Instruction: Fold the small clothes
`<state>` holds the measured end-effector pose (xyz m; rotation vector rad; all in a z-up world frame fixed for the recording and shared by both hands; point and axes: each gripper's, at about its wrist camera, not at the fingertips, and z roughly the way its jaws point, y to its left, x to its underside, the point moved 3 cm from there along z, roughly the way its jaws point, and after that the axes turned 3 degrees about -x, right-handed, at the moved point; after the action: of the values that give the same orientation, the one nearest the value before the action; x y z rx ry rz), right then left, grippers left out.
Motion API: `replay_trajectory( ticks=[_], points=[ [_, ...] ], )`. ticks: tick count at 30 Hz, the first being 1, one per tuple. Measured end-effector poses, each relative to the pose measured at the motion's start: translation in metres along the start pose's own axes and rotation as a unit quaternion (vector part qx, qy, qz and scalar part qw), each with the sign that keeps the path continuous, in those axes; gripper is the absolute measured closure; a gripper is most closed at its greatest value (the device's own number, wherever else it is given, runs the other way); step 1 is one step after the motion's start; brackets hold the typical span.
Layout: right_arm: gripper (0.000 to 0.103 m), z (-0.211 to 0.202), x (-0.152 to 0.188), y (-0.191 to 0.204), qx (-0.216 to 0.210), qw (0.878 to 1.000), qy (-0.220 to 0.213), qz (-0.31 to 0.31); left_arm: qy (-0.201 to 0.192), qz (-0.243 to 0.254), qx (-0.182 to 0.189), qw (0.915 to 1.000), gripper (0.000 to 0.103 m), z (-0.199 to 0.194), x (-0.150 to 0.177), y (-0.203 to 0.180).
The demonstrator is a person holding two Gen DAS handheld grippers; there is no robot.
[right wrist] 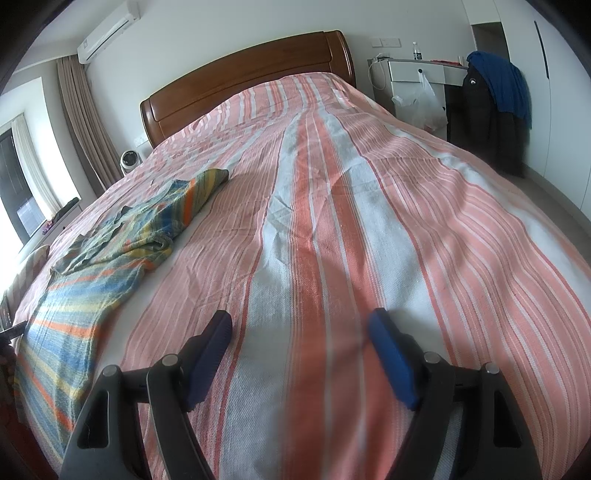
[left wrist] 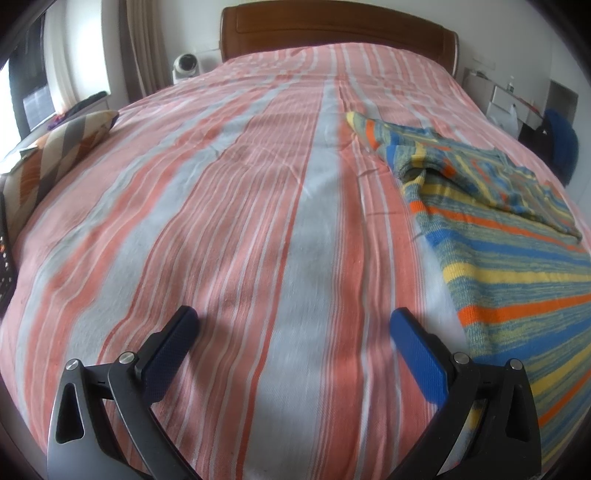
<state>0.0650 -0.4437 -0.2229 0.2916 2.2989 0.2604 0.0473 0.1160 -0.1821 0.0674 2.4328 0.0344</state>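
The jaws of the left gripper [left wrist: 293, 328] stand at their widest with nothing between them, only bare bedspread showing in the gap. The jaws of the right gripper [right wrist: 299, 332] stand moderately wide and are likewise empty. Both grippers hang over the bed [right wrist: 332, 206], angled downward toward its striped cover.

The bed is the work surface. Its pink-and-white cover is soft and lightly creased, so it probably yields under pressure and may be pinched together with any garment edge.

The task's thing is the striped knit sweater [left wrist: 517, 266], lying on the bed between the two grippers: to the right in the left wrist view, to the left in the right wrist view. The body lies mostly flat. One sleeve [left wrist: 384, 136] reaches toward the headboard [left wrist: 332, 33]. An upper layer appears folded across the chest, though its exact arrangement cannot be resolved.

Handling judgement: the knit looks light, limp and stretchy, not slippery and not fragile. It will likely sag and drag when lifted from one point.

Recommended hold: take the hem corners or a sleeve cuff, one edge per gripper, gripping the knit layer only and keeping clear of the bedspread beneath.
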Motion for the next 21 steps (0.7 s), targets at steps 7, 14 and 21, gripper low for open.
replay_trajectory(
  ticks=[7, 14, 21],
  points=[
    [0.027, 0.0000, 0.0001, 0.0000, 0.000, 1.000, 0.000, 0.000, 0.000, 0.000, 0.000, 1.0000, 0.000, 0.0006, 0.0000, -0.0001],
    [0.027, -0.0001, 0.0004, -0.0001, 0.000, 1.000, 0.000, 0.000, 0.000, 0.000, -0.001, 1.0000, 0.000, 0.0010, 0.0001, -0.0009],
    [0.027, -0.0001, 0.0006, -0.0002, 0.001, 1.000, 0.000, -0.001, -0.001, 0.000, -0.002, 1.0000, 0.000, 0.0013, 0.0005, -0.0014]
  ],
)
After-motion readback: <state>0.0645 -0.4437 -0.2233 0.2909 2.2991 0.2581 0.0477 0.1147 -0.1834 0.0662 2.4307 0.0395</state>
